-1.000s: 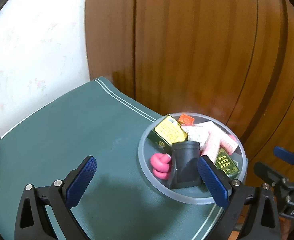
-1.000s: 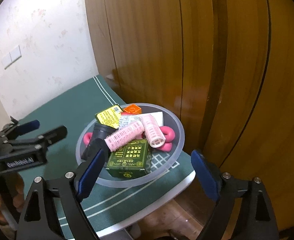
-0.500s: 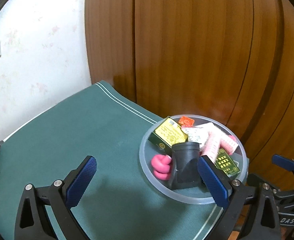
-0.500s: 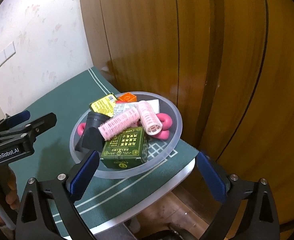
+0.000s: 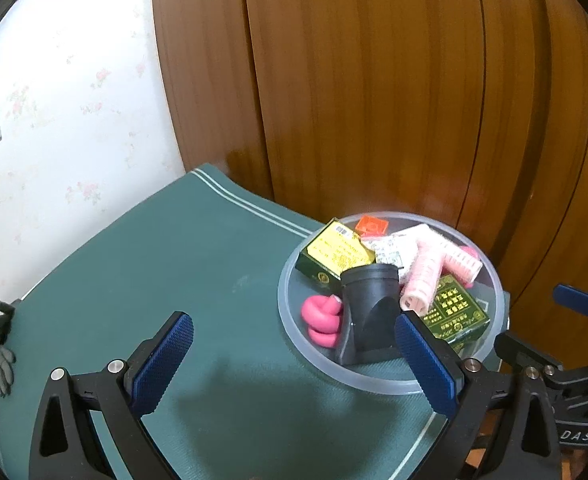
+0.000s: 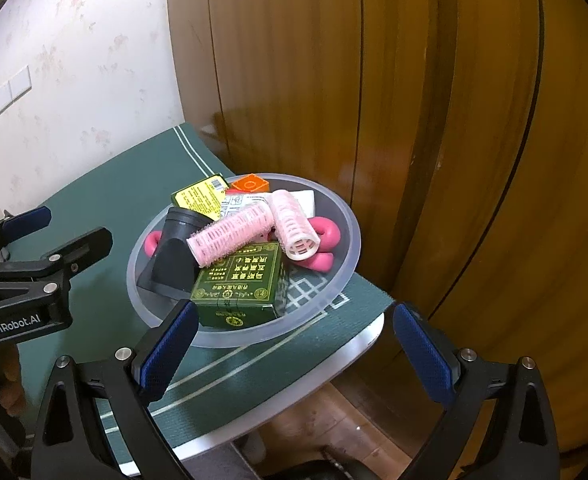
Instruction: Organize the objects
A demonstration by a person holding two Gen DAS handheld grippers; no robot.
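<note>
Both grippers, left gripper [image 5: 290, 354] and right gripper [image 6: 294, 344], hang spread and empty, drawn slightly back from the clear round plastic tray [image 6: 346, 256] on the green-covered bench [image 5: 154, 264], where boxes and pink hair rollers [image 6: 254, 228] already sit gathered.

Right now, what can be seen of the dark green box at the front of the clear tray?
The dark green box is a small carton, apparently cardboard, printed with gold characters and ornamental borders. It looks closed and lies flat, slightly tilted, at the near edge of the clear round tray. A pink hair roller rests across its top edge, and the black funnel-shaped part sits beside it. Neither gripper touches it.
</note>
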